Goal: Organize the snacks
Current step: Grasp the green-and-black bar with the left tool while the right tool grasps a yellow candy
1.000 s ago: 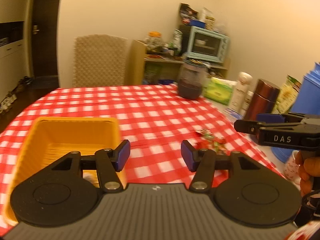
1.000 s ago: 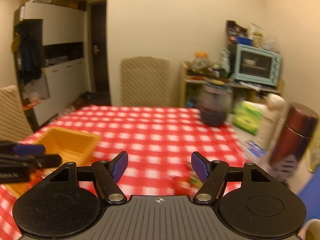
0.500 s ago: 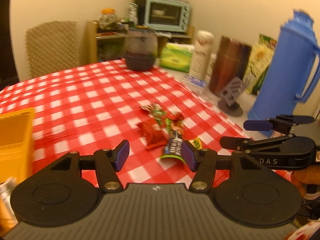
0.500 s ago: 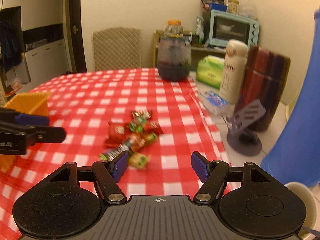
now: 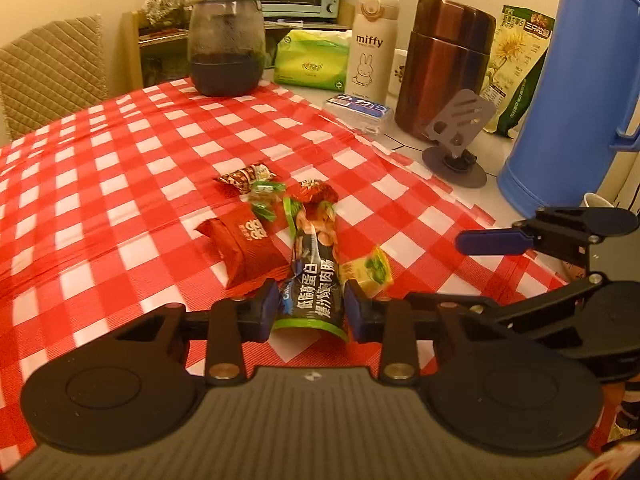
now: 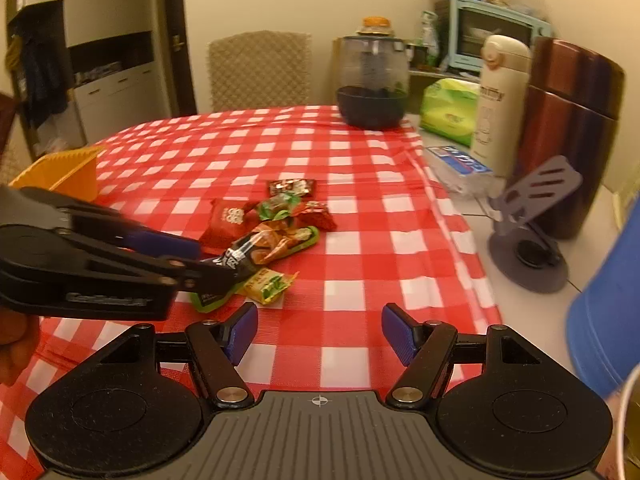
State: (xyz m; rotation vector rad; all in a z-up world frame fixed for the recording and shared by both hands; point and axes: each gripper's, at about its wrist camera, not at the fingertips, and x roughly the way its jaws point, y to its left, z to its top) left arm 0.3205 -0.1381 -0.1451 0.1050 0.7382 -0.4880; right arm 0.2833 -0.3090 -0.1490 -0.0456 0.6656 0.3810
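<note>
A small pile of snack packets lies on the red checked tablecloth (image 5: 120,184). My left gripper (image 5: 309,310) is shut on the near end of a long dark sausage stick packet (image 5: 314,256), also in the right wrist view (image 6: 256,250). Beside it lie a red packet (image 5: 244,246), a yellow-green packet (image 5: 370,270), a small brown packet (image 5: 244,176) and green-wrapped candy (image 5: 264,200). My right gripper (image 6: 318,334) is open and empty, just short of the pile. An orange basket (image 6: 60,170) stands at the left.
Along the table's right side stand a dark glass jar (image 5: 226,46), green tissue pack (image 5: 310,60), white miffy bottle (image 5: 374,46), brown thermos (image 5: 444,64), grey phone stand (image 5: 456,136) and blue jug (image 5: 580,92). A chair (image 6: 260,70) is at the far side.
My left gripper swung from the orange basket over to the snack pile, moved in and closed on the sausage stick packet. My right gripper also turned toward the pile and stays open.
</note>
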